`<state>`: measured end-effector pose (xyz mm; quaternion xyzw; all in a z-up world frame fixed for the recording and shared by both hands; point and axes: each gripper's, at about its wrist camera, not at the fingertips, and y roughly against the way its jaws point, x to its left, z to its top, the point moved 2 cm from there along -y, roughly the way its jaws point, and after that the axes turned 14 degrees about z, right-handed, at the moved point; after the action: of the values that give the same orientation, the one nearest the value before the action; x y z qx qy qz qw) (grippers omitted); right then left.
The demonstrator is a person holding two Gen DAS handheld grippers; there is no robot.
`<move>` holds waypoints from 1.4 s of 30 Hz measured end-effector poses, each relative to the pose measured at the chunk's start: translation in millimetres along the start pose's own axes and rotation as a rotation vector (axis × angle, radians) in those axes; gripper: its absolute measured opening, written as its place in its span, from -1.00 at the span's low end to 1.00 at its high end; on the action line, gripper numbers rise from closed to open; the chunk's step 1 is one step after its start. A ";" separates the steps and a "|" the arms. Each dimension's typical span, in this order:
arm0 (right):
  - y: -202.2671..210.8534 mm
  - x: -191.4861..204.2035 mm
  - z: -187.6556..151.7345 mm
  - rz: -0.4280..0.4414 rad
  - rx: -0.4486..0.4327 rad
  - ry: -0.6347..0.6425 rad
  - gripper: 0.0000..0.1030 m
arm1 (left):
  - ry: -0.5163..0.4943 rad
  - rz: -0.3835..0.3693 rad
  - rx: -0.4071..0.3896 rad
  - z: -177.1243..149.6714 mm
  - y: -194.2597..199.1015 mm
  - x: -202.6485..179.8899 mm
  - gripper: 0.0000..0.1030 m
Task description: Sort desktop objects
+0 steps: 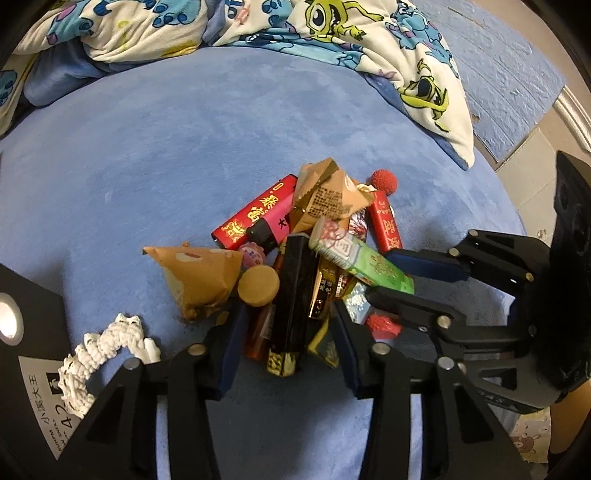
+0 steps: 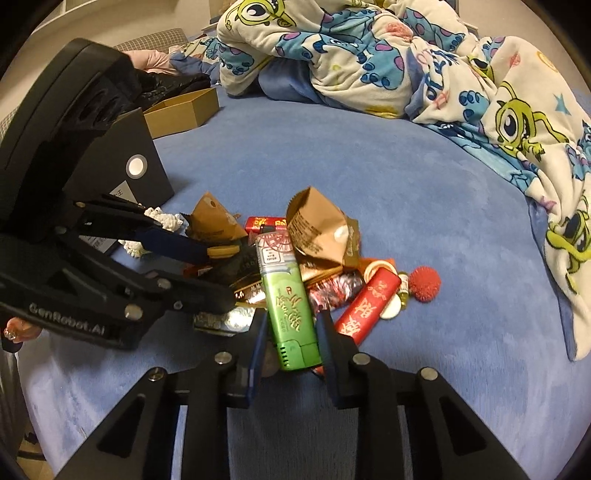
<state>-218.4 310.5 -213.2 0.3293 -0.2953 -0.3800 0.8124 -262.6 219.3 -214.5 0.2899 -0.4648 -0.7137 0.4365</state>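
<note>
Black grippers [image 1: 286,343] [image 2: 291,343] (both angled down) straddle the pile [image 1: 295,258].

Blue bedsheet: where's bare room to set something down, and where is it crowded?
Free: the blue bedsheet between the pile and the cartoon blanket; also the strip right of the red ball, before the blanket. Crowded: the pile itself, both grippers in it, and the black box side.
</note>
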 end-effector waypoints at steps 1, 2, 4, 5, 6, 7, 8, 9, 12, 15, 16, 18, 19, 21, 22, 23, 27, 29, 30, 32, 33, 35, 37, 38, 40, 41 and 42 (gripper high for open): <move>1.4 -0.4 -0.8 0.000 -0.002 -0.003 -0.49 | -0.008 0.000 0.005 0.4 -1.7 -1.3 -0.33; 3.7 -0.2 -2.4 0.000 -0.006 -0.007 -0.50 | -0.016 -0.002 0.013 0.6 -3.7 -2.5 -0.34; 7.3 -0.8 -5.2 0.001 -0.012 -0.015 -0.51 | -0.030 -0.006 0.017 -0.4 -6.3 -5.9 -0.34; 8.8 -1.9 -6.5 0.000 -0.014 -0.020 -0.52 | -0.038 -0.001 0.013 -0.8 -6.2 -7.6 -0.34; 10.2 -3.2 -8.0 0.000 -0.016 -0.026 -0.52 | -0.045 0.006 0.008 -1.1 -5.6 -8.9 -0.34; 12.5 -4.7 -10.0 0.000 -0.022 -0.034 -0.52 | -0.046 0.009 0.004 -1.3 -5.0 -9.8 -0.34; 14.2 -6.5 -11.0 0.001 -0.027 -0.042 -0.52 | -0.045 0.009 0.002 -1.3 -4.4 -9.9 -0.35; 15.0 -7.2 -11.5 0.001 -0.030 -0.047 -0.52 | -0.040 0.007 -0.001 -1.5 -3.5 -9.5 -0.36; 17.6 -8.5 -13.3 0.000 -0.038 -0.059 -0.54 | -0.042 0.013 -0.007 -2.0 -0.8 -9.5 -0.59; 18.6 -7.3 -13.7 0.001 -0.041 -0.061 -0.54 | -0.047 0.009 -0.003 -3.4 1.7 -8.2 -0.59; 19.0 -6.3 -13.6 0.002 -0.043 -0.061 -0.54 | -0.049 0.009 -0.001 -4.3 2.0 -7.9 -0.59; 19.2 -4.2 -13.5 0.002 -0.041 -0.060 -0.54 | -0.047 0.007 -0.002 -6.0 3.6 -7.7 -0.59; 19.3 -3.5 -13.7 0.002 -0.041 -0.060 -0.54 | -0.045 0.005 -0.003 -6.8 4.9 -7.8 -0.59; 19.7 -2.9 -13.8 0.003 -0.042 -0.061 -0.54 | -0.039 -0.001 -0.009 -8.1 8.2 -7.5 -0.59; 20.5 -1.5 -13.8 0.005 -0.044 -0.061 -0.54 | -0.038 -0.004 -0.012 -8.8 10.3 -7.4 -0.59; 21.2 -1.5 -13.5 0.005 -0.045 -0.060 -0.55 | -0.038 -0.005 -0.014 -9.2 12.1 -7.1 -0.59; 24.9 4.0 -14.4 0.006 -0.051 -0.062 -0.55 | -0.035 -0.009 -0.024 -11.5 21.3 -6.5 -0.59; 27.6 7.4 -14.4 0.009 -0.057 -0.065 -0.55 | -0.038 -0.011 -0.027 -13.5 25.8 -6.8 -0.59; 28.6 9.3 -14.4 0.009 -0.059 -0.064 -0.55 | -0.040 -0.010 -0.029 -14.6 28.3 -7.1 -0.59; 31.0 12.9 -14.8 0.010 -0.062 -0.063 -0.55 | -0.043 -0.006 -0.035 -16.7 33.7 -7.1 -0.59; 31.4 14.3 -14.7 0.010 -0.063 -0.062 -0.55 | -0.042 -0.008 -0.037 -17.3 36.0 -7.2 -0.59; 33.2 18.3 -14.1 0.009 -0.064 -0.061 -0.55 | -0.040 -0.009 -0.039 -19.1 40.9 -6.6 -0.59; 35.9 22.0 -12.8 0.008 -0.069 -0.059 -0.55 | -0.040 -0.009 -0.042 -21.4 46.0 -6.0 -0.59; 37.4 23.6 -12.0 0.009 -0.073 -0.058 -0.55 | -0.040 -0.008 -0.044 -22.5 48.2 -5.7 -0.59; 40.9 27.4 -10.0 0.008 -0.079 -0.057 -0.55 | -0.036 -0.008 -0.046 -24.5 53.4 -4.8 -0.59; 42.3 28.3 -9.2 0.007 -0.080 -0.056 -0.55 | -0.036 -0.007 -0.047 -25.5 55.6 -4.4 -0.59; 44.0 29.6 -8.3 0.007 -0.082 -0.055 -0.55 | -0.035 -0.006 -0.049 -26.3 58.7 -3.6 -0.59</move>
<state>-177.8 310.7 -178.0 0.2839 -0.3029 -0.3979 0.8182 -218.8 200.7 -171.2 0.2680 -0.4541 -0.7310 0.4332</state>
